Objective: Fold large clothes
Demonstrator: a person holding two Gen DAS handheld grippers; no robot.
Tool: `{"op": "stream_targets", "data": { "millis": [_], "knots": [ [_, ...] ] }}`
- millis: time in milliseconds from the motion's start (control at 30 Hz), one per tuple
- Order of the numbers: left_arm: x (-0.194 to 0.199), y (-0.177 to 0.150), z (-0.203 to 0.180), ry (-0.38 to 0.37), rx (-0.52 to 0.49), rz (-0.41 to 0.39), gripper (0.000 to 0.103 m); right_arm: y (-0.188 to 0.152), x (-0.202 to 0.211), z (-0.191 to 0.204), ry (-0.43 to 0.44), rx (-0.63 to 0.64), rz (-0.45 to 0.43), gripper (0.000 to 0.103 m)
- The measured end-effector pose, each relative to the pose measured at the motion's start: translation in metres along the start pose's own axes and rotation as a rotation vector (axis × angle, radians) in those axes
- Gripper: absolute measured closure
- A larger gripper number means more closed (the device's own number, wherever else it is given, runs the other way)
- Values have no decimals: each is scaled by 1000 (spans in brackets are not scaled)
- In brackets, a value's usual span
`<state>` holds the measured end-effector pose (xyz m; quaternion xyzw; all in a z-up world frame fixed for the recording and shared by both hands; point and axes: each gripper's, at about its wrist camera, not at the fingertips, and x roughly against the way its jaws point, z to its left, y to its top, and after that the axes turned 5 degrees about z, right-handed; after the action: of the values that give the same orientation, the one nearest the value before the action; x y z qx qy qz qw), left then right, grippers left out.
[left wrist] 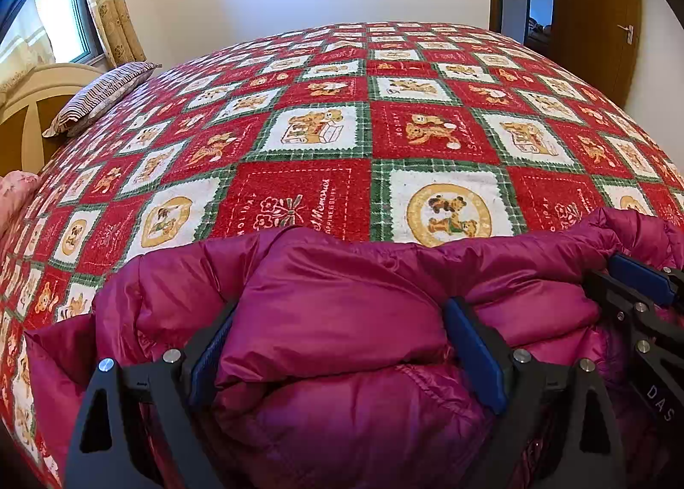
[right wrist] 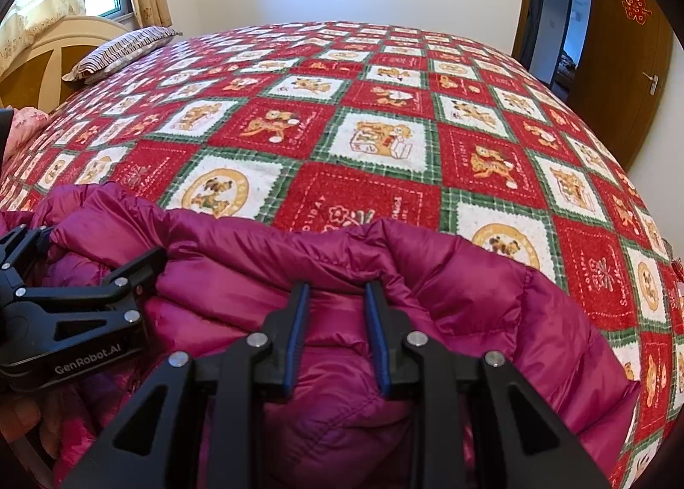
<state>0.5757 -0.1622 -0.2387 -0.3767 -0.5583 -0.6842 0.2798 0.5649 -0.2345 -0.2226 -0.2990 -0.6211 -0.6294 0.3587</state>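
A magenta puffer jacket (left wrist: 342, 318) lies bunched along the near edge of a bed, filling the lower half of both wrist views. Beneath it spreads a red, white and green patchwork blanket (left wrist: 308, 138) printed with teddy bears, running up to the middle of each frame.

The left gripper (left wrist: 342, 343) sits at the bottom centre of its own view, fingers (left wrist: 474, 352) spread wide with a thick padded fold of the jacket bulging between them; the blue pads touch the fabric on either side, but whether they squeeze it cannot be told. The right gripper (right wrist: 337, 331), bottom centre of its view, has its fingers drawn close and pinches a raised ridge of the jacket near its upper edge. Each tool shows in the other's picture: the right at the lower right of the left view, the left at the lower left of the right view.

A striped pillow (left wrist: 102, 98) rests at the upper left by a cream headboard (right wrist: 51, 57), below a curtained window (left wrist: 64, 14). A brown door (right wrist: 620, 74) stands at the upper right.
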Motion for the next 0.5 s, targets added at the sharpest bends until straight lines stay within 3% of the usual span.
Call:
{"op": "stream_targets", "data": {
  "millis": [400, 500],
  "knots": [
    [7, 8, 3, 40, -24, 18, 5, 7, 12, 1, -46, 63, 10, 72],
    [44, 5, 13, 22, -33, -20, 5, 0, 50, -20, -82, -15, -86, 55]
  ]
}}
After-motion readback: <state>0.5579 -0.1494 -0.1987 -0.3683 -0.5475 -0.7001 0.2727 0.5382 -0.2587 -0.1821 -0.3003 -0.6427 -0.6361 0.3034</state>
